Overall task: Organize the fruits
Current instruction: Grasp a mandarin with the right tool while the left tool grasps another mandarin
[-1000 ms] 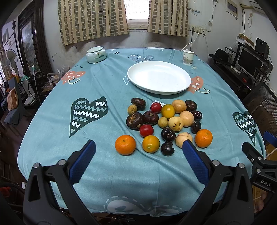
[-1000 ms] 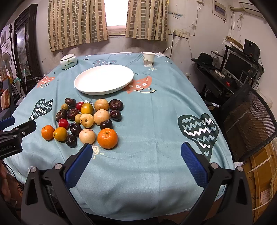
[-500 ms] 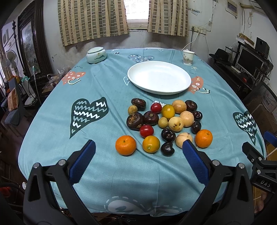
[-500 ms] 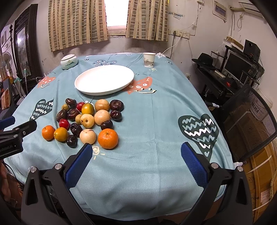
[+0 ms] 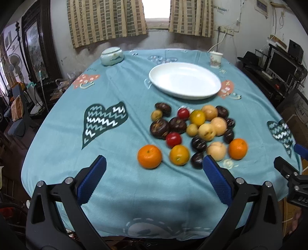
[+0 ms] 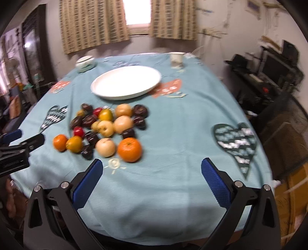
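A lived-in home room, dining and sitting together. Checked curtains [image 5: 107, 21] hang at a small window [image 5: 156, 8]; the tabletop wears a teal cloth [image 5: 115, 92] printed with hearts. A monitor [image 5: 282, 66] sits on a cluttered desk at the right, a standing fan [image 5: 16, 65] and dark framed cabinet [image 5: 38, 50] at the left.

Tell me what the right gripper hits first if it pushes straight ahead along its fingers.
Probably bare tablecloth: the right gripper is open, aimed right of the fruit pile. The nearest orange sits just left of that line; depth is unclear.

glossy white plate [image 5: 184, 80] on matt teal cloth tablecloth [image 5: 115, 153].
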`<state>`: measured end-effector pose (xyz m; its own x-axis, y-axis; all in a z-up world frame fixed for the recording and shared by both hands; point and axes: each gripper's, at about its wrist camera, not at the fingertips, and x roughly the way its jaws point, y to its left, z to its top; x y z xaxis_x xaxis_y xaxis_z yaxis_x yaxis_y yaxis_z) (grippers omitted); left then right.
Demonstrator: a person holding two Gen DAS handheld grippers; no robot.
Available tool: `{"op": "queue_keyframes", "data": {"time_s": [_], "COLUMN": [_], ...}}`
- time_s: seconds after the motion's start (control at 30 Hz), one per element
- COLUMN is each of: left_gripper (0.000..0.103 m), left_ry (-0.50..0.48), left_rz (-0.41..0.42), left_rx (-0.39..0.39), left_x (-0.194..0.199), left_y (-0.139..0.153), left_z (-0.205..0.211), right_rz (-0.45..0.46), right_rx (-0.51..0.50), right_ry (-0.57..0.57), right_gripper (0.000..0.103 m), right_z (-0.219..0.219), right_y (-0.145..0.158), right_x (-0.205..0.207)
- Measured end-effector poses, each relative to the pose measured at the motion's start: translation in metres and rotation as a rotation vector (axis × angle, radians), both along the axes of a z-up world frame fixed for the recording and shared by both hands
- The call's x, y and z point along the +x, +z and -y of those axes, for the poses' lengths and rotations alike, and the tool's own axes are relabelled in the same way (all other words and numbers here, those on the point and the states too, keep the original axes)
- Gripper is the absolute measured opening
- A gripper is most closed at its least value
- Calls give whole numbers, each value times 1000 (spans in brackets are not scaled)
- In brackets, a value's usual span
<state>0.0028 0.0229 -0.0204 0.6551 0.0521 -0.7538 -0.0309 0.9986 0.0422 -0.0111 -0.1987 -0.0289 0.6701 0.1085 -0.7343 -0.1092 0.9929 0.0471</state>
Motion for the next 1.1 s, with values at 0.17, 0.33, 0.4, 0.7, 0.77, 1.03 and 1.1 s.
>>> {"op": "queue_keyframes", "data": {"time_s": [0.17, 0.33, 0.4, 0.7, 0.77, 1.03, 1.1], "left_gripper": [101, 101, 101, 101, 101, 53, 45], "left_ry": [-10, 22, 28, -14, -36, -97, -110], "left_rz": [-43, -73, -73, -104, -119, -154, -148], "left_rx": [-6, -25, -34, -25, -18, -51, -69], "left_x": [5, 13, 15, 33, 40, 67, 66], "left_y": [-33, -48, -48, -58, -65, -86, -83], "left_z": [-18, -41, -46, -39, -34, -23, -20], "right_rz": [-12, -76, -100, -121, -113, -122, -114], "right_rx": [-6, 17, -2, 108, 101, 127, 131], "right_ry": [93, 166, 175, 187, 177, 129, 123], "right_gripper": [102, 81, 70, 45, 45, 46, 46], "right_z": [-9, -21, -27, -18, -13, 8, 10], "right_y": [-23, -47, -58, -61, -57, -54, -52], "right_x": [12, 45, 59, 61, 53, 37, 36]}}
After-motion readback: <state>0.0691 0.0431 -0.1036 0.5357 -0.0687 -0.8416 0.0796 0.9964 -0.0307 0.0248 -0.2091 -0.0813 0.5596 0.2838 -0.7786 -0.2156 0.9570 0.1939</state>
